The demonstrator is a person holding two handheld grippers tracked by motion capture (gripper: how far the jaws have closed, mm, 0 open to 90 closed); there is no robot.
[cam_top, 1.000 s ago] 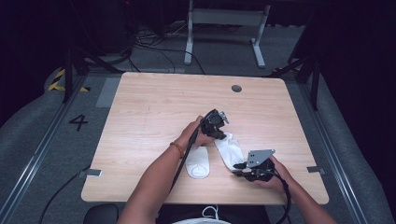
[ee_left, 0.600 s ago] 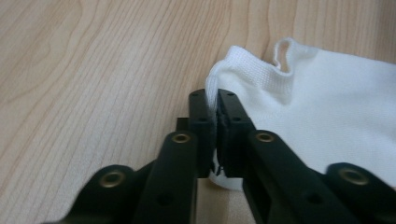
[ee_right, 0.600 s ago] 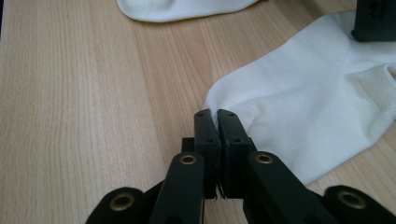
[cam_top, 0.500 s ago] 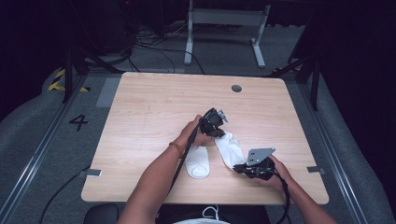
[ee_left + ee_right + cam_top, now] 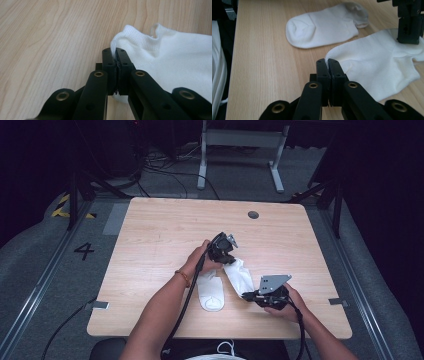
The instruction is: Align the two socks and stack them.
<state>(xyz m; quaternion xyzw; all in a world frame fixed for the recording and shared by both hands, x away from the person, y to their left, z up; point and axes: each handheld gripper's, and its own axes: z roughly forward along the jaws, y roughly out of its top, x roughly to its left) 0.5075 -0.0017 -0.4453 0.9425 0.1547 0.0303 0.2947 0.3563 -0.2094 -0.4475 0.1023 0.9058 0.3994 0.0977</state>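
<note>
A white sock [image 5: 239,274] is pinched at one end by the left gripper [image 5: 116,58] and, it seems, at the other by the right gripper [image 5: 327,65], just above the table [image 5: 150,235].

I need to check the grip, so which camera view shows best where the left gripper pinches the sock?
The left gripper view: the left gripper is shut on the held sock's ribbed edge. The high view shows it small; the right gripper view shows its jaws on the sock's far end.
</note>
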